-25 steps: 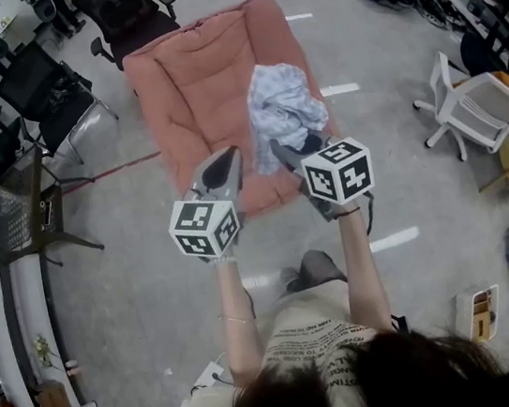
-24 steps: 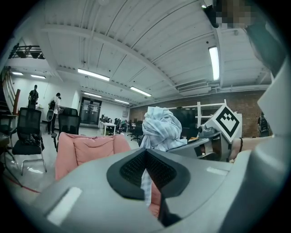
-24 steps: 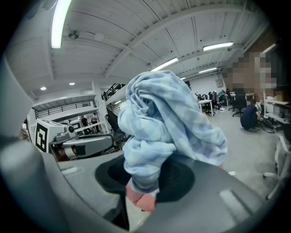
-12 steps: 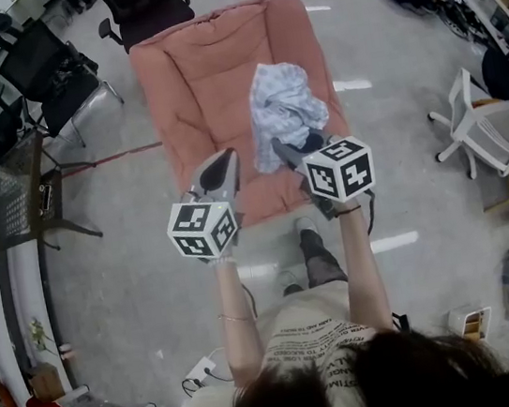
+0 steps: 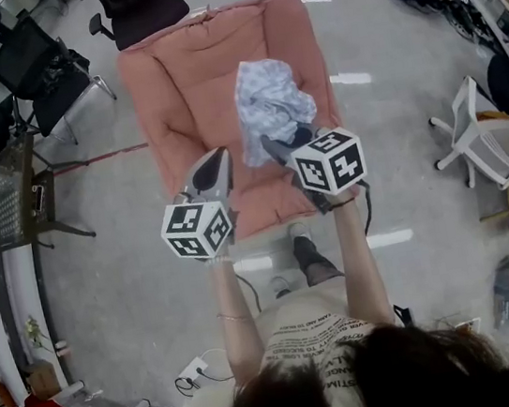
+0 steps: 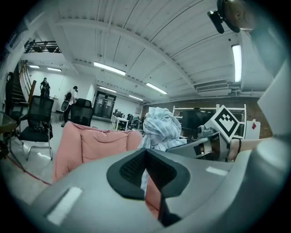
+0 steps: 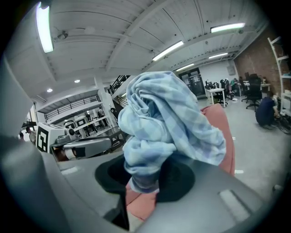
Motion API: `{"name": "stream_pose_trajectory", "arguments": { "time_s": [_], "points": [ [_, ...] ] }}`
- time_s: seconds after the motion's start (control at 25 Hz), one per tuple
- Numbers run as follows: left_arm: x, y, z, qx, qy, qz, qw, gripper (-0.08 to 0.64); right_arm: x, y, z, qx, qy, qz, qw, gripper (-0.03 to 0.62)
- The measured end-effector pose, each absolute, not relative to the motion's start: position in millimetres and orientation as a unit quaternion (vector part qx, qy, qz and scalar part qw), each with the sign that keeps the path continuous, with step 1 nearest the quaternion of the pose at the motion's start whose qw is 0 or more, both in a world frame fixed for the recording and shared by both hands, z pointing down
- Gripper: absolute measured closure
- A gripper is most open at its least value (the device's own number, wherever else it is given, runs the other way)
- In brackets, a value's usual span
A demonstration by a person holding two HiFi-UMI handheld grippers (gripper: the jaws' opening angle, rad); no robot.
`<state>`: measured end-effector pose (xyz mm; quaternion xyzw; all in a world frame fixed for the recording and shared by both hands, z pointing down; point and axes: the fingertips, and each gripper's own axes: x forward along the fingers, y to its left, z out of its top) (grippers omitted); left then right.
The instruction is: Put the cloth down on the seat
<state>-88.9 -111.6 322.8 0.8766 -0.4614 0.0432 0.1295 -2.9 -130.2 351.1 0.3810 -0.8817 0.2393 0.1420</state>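
The right gripper has its fingers clamped on a bunched pale blue checked cloth. In the right gripper view they pinch a fold at the bundle's lower end, and the rest billows above and ahead of the dark pads. In the head view the cloth hangs over the right half of the pink padded seat, held up off the cushion rather than lying on it. The left gripper is just beside the right one, on its left, over the seat's near edge. Its fingers are together, tips meeting with nothing between them, and a sliver of pink cushion shows through the narrow slit below the tips. The seat stands on a grey floor, with black office chairs near its far left corner and a white chair well apart on the right.
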Motion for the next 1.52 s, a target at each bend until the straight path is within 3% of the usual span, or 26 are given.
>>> {"name": "stream_pose_trajectory", "arguments": {
  "time_s": [0.84,1.52],
  "points": [
    [-76,-178,318,0.841,-0.525,0.037,0.125,0.561,12,-218,362,0.314,-0.902,0.246,0.163,0.464],
    [-105,-227,369,0.835,-0.513,0.055,0.194,0.561,-22,-259,409,0.31,-0.884,0.298,0.186,0.463]
  ]
}}
